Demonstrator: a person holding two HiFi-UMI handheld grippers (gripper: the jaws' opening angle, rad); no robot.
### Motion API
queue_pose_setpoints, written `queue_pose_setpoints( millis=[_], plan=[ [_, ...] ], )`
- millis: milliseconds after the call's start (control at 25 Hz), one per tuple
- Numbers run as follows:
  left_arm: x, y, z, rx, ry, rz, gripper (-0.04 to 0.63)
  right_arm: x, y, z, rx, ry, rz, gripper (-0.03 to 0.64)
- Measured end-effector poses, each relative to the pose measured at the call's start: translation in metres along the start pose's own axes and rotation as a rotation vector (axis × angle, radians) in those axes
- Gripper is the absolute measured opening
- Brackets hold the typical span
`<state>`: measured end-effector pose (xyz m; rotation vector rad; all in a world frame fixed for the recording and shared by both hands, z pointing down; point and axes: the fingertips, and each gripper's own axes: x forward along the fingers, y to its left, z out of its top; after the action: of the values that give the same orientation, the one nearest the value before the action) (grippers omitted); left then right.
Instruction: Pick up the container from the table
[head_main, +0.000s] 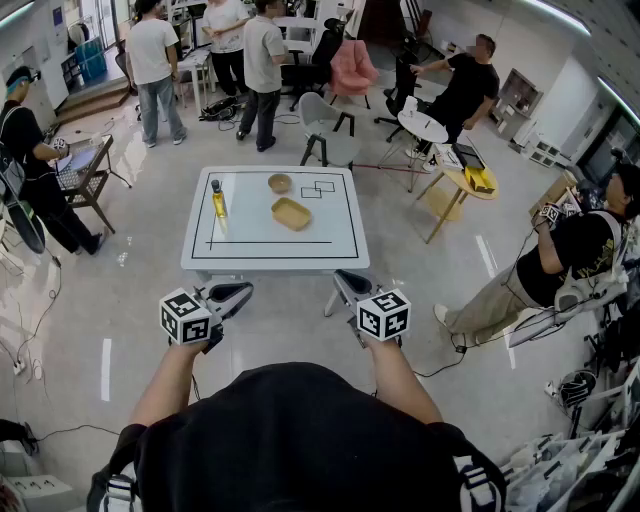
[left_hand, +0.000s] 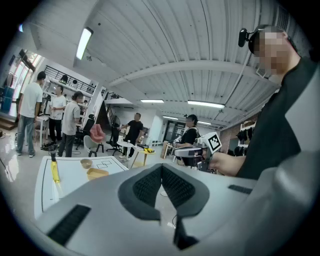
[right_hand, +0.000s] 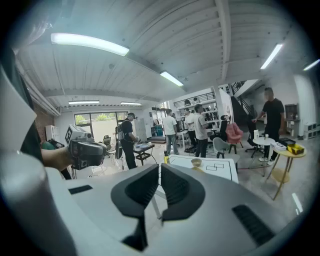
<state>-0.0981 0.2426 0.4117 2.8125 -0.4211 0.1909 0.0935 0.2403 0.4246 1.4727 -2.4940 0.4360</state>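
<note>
Nearest in: the operator's two grippers, held out in front of a black shirt (head_main: 300, 430) and pointing toward the counter (head_main: 270, 262).

- left gripper (head_main: 243, 290): jaws closed, nothing between them.
- right gripper (head_main: 340, 278): jaws together or a hair off, also empty.
- This looks like a carry posture. There's no reason to open up before lining up on anything.

The counter stands well apart from both grippers, with bare floor between, so nothing is within reach yet.

On the counter:
- A tan rectangular container (head_main: 291, 213) sits about mid-counter, flat and open side up. I take it as the target, though the task line doesn't say which vessel.
- A small round bowl (head_main: 280, 183) sits just beyond it, near but not touching.
- A bottle (head_main: 218, 201) of yellow liquid stands upright near the left edge, well apart from the container.
- A black border line and two drawn rectangles (head_main: 318, 187) beside the bowl are probably placement marks.

My read is that the task hasn't started and this is the approach phase. Next the operator needs to step in, open one set of jaws and pinch a container wall, one jaw inside and one outside. The right side looks marginally closer.

The main risk is overshooting and nudging the bowl behind it. The shallow wall also leaves little to bite on, so the container could tilt on the lift.
</note>
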Motion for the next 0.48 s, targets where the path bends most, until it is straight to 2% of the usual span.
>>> queue_pose_setpoints(
  millis=[480],
  plan=[
    [-0.048, 0.032, -0.005, -0.019, -0.013, 0.004, 0.008, 0.039, 0.036, 0.005, 0.027, -0.007, 0.0, 0.015]
  ],
)
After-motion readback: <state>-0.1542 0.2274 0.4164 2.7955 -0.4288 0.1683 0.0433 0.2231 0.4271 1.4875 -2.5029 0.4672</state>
